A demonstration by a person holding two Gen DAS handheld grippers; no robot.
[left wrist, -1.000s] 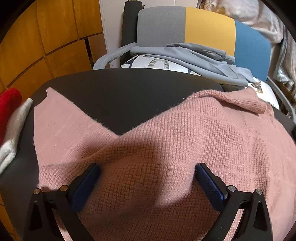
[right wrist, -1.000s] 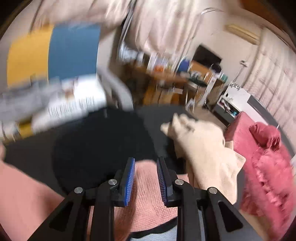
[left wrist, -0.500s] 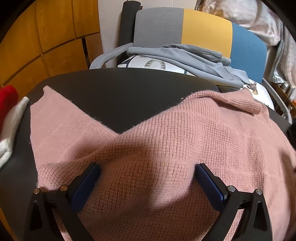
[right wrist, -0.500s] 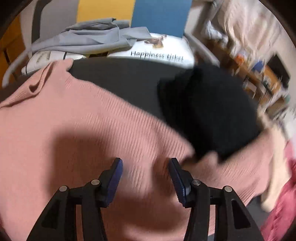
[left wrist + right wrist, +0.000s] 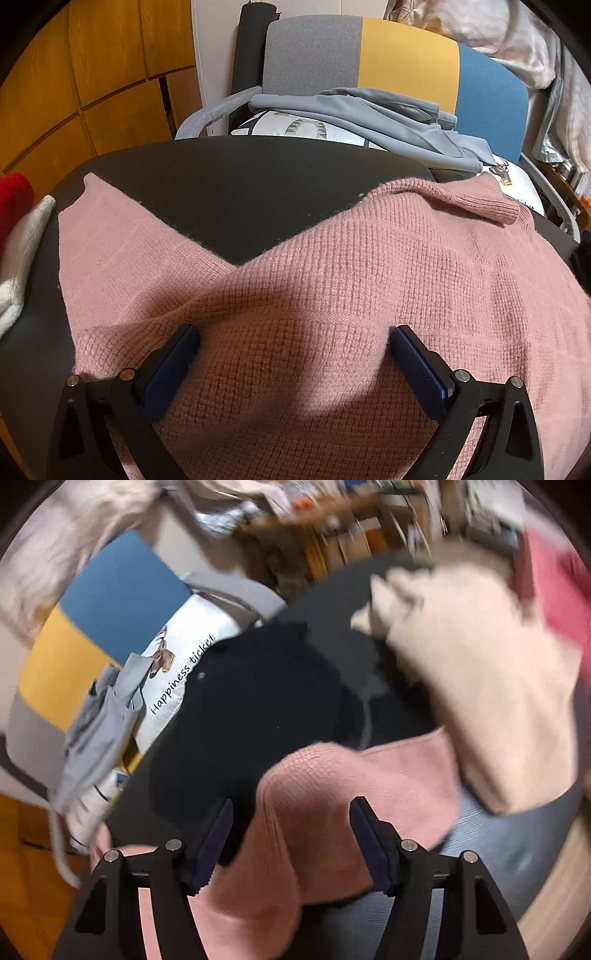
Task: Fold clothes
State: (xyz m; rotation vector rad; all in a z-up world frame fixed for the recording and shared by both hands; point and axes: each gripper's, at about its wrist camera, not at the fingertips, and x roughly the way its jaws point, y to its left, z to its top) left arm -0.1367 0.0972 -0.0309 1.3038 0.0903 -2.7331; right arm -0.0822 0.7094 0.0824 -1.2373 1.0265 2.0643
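A pink knit sweater (image 5: 351, 280) lies spread on the dark table (image 5: 236, 184), one sleeve reaching far left. My left gripper (image 5: 293, 345) is open, its wide jaws hovering over the sweater body, holding nothing. In the right wrist view the sweater's other sleeve (image 5: 332, 797) lies bunched between the jaws of my right gripper (image 5: 290, 821), which is open. That view is blurred by motion.
A black garment (image 5: 251, 709) and a cream garment (image 5: 476, 686) lie on the table to the right. A chair (image 5: 399, 70) with a grey garment (image 5: 388, 122) and a printed cushion (image 5: 184, 664) stands behind. White and red cloth (image 5: 18, 243) lies at the left edge.
My right gripper released the sleeve, opened wide and swung across the sweater and back toward the sleeve. The left gripper stayed open and drew back slightly.
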